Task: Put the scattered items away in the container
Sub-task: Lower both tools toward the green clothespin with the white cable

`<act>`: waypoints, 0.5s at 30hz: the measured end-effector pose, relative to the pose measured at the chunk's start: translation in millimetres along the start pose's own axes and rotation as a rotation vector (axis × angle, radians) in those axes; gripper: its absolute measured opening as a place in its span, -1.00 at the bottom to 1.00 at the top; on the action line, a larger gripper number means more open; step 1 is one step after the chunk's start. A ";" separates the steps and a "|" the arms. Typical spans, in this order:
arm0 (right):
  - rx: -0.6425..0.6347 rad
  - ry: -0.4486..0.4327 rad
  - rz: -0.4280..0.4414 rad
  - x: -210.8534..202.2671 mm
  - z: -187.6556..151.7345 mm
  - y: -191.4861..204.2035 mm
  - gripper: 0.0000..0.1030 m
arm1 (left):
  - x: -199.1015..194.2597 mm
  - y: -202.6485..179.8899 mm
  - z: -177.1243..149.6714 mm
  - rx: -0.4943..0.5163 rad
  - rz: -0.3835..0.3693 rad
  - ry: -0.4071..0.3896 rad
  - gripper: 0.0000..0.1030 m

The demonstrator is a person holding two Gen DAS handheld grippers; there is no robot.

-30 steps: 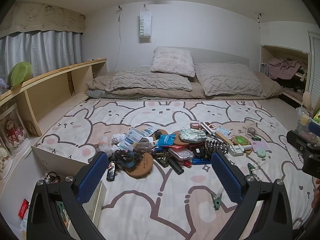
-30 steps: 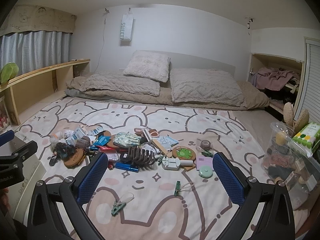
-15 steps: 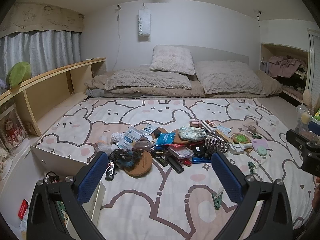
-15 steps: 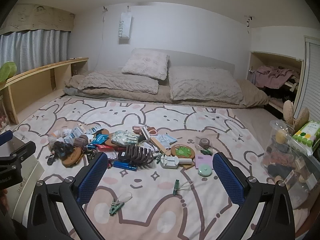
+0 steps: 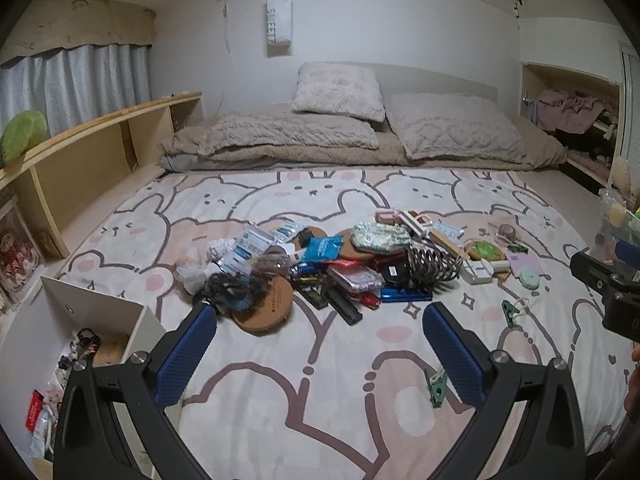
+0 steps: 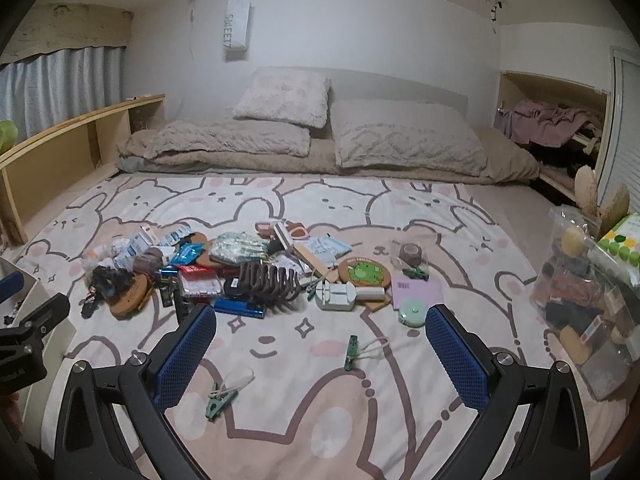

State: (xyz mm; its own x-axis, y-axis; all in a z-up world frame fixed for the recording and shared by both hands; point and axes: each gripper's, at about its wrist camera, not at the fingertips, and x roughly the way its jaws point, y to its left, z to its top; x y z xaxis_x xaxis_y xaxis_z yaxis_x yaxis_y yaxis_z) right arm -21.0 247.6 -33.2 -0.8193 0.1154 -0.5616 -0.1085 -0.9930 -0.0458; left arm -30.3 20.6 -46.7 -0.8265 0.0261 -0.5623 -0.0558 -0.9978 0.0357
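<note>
Left gripper (image 5: pixel 320 338) and right gripper (image 6: pixel 320 340) are held spread and empty above the bedsheet (image 6: pixel 360 420); scattered items (image 6: pixel 248 272) are piled ahead, white box (image 5: pixel 96 320) at left.

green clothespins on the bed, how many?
3 visible. One green clip sits nearest the right gripper's left finger, one is mid-bed ahead of it, and one lies beside the frog coaster. The pile may hide more.
</note>
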 end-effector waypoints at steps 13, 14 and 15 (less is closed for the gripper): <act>0.112 0.090 -0.039 36.7 -17.3 -40.5 1.00 | 29.3 -28.1 -18.1 -0.014 -0.143 0.097 1.00; 0.128 0.099 -0.047 40.1 -19.0 -46.2 1.00 | 31.9 -31.8 -20.2 -0.020 -0.157 0.106 1.00; 0.141 0.106 -0.054 43.0 -20.2 -50.9 1.00 | 34.5 -33.9 -21.8 -0.028 -0.169 0.115 1.00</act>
State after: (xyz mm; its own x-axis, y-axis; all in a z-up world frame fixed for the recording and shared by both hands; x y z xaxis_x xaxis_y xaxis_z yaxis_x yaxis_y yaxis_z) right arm -39.3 302.7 -71.8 -0.7473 0.1579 -0.6454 -0.2348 -0.9714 0.0343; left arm -44.8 54.0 -85.3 -0.7371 0.1879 -0.6491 -0.1718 -0.9811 -0.0889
